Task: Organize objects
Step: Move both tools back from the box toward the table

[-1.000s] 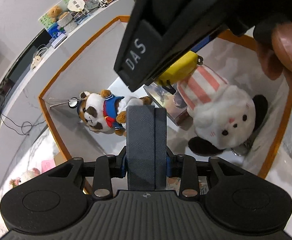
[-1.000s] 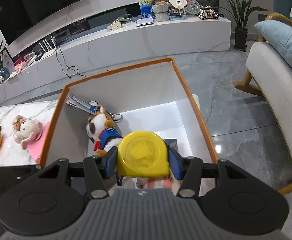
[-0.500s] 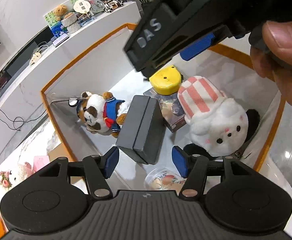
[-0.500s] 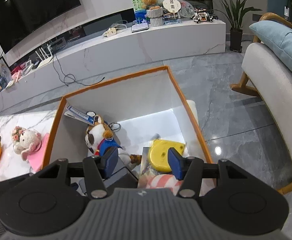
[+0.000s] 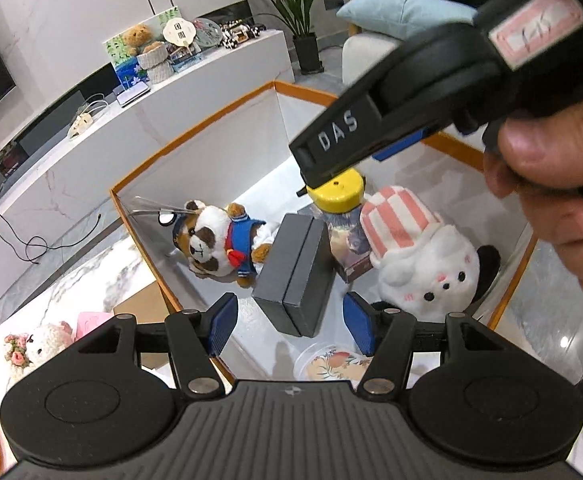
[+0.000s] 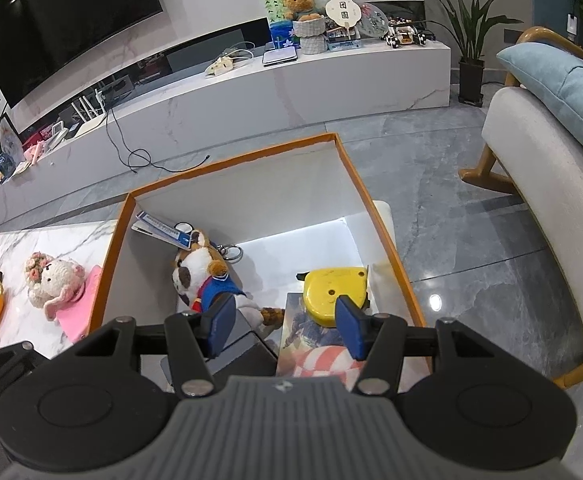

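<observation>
My left gripper [image 5: 290, 328] stands open above an orange-rimmed storage box [image 5: 195, 132]. Just beyond its pads a dark grey case [image 5: 295, 276] lies free on the box floor. My right gripper [image 6: 285, 328] is open too, over the same box [image 6: 231, 164]. A yellow tape measure [image 6: 333, 290] rests loose on a picture-printed carton [image 6: 303, 330] under it. Inside the box also lie a dog plush in a blue sailor suit [image 5: 219, 240] and a white plush with a pink striped hat [image 5: 423, 256].
A marble table [image 6: 23, 240] left of the box carries a sheep plush [image 6: 55, 284] on a pink pad. A flowered round lid [image 5: 331, 364] lies at the box's near end. A hand [image 5: 551, 200] holds the right gripper. An armchair [image 6: 539, 152] stands right.
The left gripper opened and let go of the dark grey case, then drew up and back. The right gripper released the yellow tape measure, which now lies on the carton.
</observation>
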Demonstrator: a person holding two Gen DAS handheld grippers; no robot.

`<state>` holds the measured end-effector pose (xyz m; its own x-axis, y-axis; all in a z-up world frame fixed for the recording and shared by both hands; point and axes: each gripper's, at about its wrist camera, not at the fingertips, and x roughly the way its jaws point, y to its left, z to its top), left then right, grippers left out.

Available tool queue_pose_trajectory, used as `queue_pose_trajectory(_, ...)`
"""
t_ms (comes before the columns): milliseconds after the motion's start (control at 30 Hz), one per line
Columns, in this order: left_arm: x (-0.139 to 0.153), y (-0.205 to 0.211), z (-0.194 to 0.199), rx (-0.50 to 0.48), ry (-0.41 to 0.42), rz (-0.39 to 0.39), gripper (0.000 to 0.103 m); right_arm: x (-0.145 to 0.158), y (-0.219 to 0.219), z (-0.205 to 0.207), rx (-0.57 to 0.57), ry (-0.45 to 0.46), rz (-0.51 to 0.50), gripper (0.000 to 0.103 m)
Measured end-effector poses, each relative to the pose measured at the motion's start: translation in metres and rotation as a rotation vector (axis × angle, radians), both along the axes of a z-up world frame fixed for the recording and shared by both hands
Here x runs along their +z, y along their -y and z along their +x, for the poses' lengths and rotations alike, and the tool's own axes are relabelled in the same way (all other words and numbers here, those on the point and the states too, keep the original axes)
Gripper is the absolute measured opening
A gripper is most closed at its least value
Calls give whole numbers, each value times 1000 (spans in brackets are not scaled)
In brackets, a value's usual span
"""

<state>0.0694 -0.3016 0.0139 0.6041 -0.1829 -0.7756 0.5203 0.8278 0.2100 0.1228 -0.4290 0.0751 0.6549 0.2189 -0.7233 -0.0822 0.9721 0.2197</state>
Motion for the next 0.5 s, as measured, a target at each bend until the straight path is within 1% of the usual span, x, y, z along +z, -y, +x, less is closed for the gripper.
queue_pose_trajectory(100,7,-5,-4,-16,18,-43,69,0,-1,-1,2,4,-4,59)
queue_pose_trajectory(167,12,-9,-5,-15,35,-59,69,1,-2,-2,2,8,-7,62)
queue_pose_trajectory(233,18,-14,-6,-12,52,-72,70,3,-3,-2,5,13,-10,62)
queue_pose_trajectory(333,25,-28,-6,5,68,-91,71,5,-6,-3,13,18,-8,62)
queue_pose_trajectory(500,28,-50,-6,41,72,-112,72,6,-14,-3,29,24,-16,62)
